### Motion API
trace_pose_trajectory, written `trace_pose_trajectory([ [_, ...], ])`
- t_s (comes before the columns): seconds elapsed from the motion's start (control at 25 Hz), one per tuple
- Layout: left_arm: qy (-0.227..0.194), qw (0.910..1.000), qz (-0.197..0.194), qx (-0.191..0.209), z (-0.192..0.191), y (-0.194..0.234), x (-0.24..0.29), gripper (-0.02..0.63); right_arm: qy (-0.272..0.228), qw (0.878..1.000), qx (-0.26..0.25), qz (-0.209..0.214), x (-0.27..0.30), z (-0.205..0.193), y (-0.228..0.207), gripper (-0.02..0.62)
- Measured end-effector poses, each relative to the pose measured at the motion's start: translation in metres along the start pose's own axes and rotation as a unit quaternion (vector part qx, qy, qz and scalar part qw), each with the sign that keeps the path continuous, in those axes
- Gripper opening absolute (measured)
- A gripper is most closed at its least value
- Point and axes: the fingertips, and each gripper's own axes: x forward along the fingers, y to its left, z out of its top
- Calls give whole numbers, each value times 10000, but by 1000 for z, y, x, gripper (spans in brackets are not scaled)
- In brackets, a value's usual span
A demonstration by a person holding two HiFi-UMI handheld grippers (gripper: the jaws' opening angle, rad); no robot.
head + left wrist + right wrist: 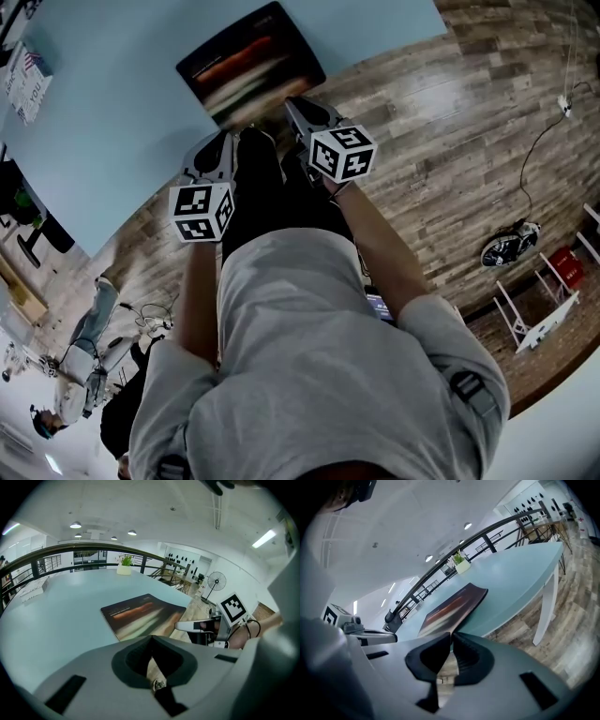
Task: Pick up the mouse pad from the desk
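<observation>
The mouse pad (251,58), dark with a red and cream print, lies near the front edge of the pale blue desk (112,84). My right gripper (292,101) reaches its near edge. In the right gripper view the jaws (451,633) stand almost together, with the thin edge of the pad (452,605) running in between them. My left gripper (225,136) hangs to the left, short of the desk edge. Its jaws (151,637) meet at the tips with nothing between them. The left gripper view shows the pad (140,613) ahead and the right gripper (194,626) at the pad's near right corner.
A small potted plant (124,566) stands at the desk's far edge and a white box (33,590) at its left. Wooden floor (450,141) lies right of the desk, with a white rack (534,314) and a cable. Another person (89,347) stands at lower left.
</observation>
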Motion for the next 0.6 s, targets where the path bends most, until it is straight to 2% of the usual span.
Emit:
trace_pose_trajectory([
  [0.6, -171, 9998, -105, -75, 10, 15, -3, 12, -123, 9993, -341, 64, -6, 18, 22, 16],
])
